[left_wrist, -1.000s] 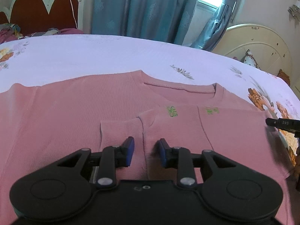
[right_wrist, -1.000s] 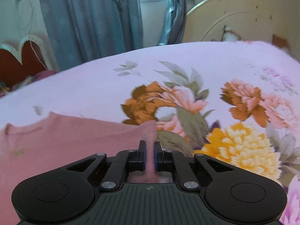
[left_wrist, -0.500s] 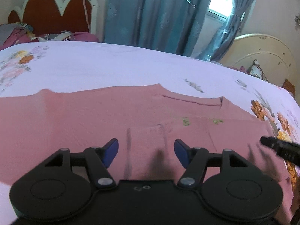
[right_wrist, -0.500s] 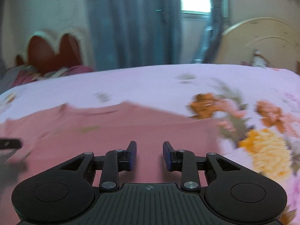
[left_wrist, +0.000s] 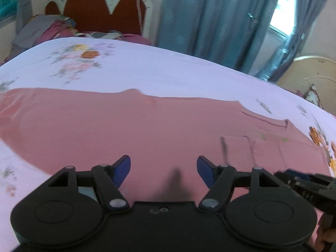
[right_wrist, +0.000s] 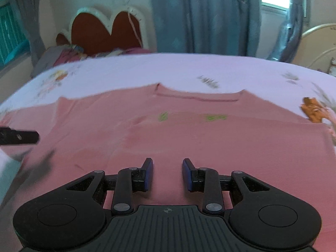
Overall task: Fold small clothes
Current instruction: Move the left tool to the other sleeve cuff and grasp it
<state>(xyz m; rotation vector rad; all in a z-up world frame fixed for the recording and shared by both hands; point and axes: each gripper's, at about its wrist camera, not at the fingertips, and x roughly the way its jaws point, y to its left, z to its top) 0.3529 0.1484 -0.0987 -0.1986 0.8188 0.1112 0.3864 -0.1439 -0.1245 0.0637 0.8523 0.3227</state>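
A pink long-sleeved top (left_wrist: 130,124) lies flat on the bed, also in the right wrist view (right_wrist: 220,138). Its right sleeve is folded in over the chest, with green print (right_wrist: 214,117) just below the neckline. My left gripper (left_wrist: 163,170) is open and empty over the left part of the top, the unfolded left sleeve stretching away to the left. My right gripper (right_wrist: 167,173) is open and empty above the top's lower middle. Each gripper shows at the edge of the other's view: the right one in the left wrist view (left_wrist: 302,180), the left one in the right wrist view (right_wrist: 19,137).
The bed has a pale lilac floral sheet (right_wrist: 189,71). A red scalloped headboard (left_wrist: 105,14) and a heap of bedding (left_wrist: 52,29) lie at the far left. Blue curtains (left_wrist: 210,21) and a cream headboard (right_wrist: 315,44) stand behind.
The right gripper let go of the folded sleeve and opened, then swung left over the top. The left gripper opened wide and moved left along the garment.
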